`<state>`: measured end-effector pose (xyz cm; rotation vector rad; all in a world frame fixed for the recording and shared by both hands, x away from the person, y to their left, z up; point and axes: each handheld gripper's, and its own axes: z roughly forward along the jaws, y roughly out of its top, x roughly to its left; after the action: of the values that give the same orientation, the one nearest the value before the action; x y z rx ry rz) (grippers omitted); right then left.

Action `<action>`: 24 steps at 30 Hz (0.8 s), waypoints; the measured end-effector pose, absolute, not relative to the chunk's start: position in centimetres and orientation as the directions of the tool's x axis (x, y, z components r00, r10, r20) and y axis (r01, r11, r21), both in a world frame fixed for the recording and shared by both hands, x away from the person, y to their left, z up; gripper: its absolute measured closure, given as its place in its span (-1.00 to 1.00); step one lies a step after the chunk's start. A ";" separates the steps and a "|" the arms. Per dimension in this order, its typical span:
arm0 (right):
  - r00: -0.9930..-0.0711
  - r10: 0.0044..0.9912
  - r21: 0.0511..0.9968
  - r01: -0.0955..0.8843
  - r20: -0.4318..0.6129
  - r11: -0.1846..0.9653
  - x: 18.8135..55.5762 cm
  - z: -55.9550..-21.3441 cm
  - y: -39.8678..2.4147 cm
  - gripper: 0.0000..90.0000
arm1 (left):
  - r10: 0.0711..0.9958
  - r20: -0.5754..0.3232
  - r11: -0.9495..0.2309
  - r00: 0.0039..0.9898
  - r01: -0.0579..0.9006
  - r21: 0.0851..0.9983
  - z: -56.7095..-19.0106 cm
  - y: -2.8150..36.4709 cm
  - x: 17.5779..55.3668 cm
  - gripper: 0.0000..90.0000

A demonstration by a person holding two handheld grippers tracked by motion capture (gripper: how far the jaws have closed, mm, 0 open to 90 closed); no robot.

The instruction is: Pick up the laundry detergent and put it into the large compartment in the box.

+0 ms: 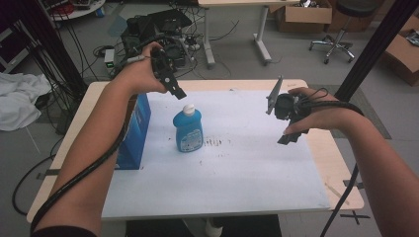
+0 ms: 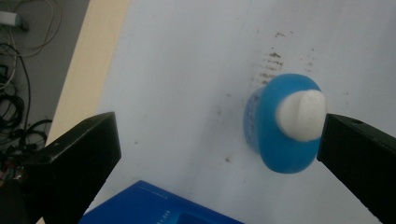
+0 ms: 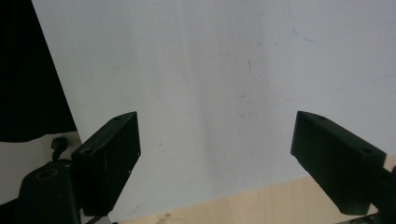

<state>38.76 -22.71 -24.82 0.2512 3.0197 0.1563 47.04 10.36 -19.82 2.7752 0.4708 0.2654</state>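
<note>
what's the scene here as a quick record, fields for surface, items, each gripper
surface: white sheet on a light wood table
bottle: blue bottle with white cap, upright, near the sheet's left part
box: blue box, standing at the sheet's left edge, beside the bottle
left gripper: open, held above the bottle, not touching it
right gripper: open, above the sheet's right side, holding nothing

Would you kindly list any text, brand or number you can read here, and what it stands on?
No text can be read.
Blue bottle: its pale label carries print, too small and blurred to read.
Blue box: faint pale marks on top in the left gripper view, illegible.
</note>
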 end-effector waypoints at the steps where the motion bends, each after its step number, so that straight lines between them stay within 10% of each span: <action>1: -0.981 0.169 0.111 0.158 -0.099 0.981 38.7 -24.9 -22.6 -0.65 | 0.346 0.127 -0.898 0.930 0.289 0.331 -20.0 10.5 46.8 -1.00; 24: -0.985 0.150 0.134 0.138 -0.088 0.981 37.8 -25.7 -22.2 -0.65 | 0.296 0.067 -0.925 0.953 0.268 0.271 -23.0 9.7 44.0 -1.00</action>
<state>37.80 -22.21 -25.71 0.2205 3.0292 0.1950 44.03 9.71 -23.04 2.8455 0.4184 0.1549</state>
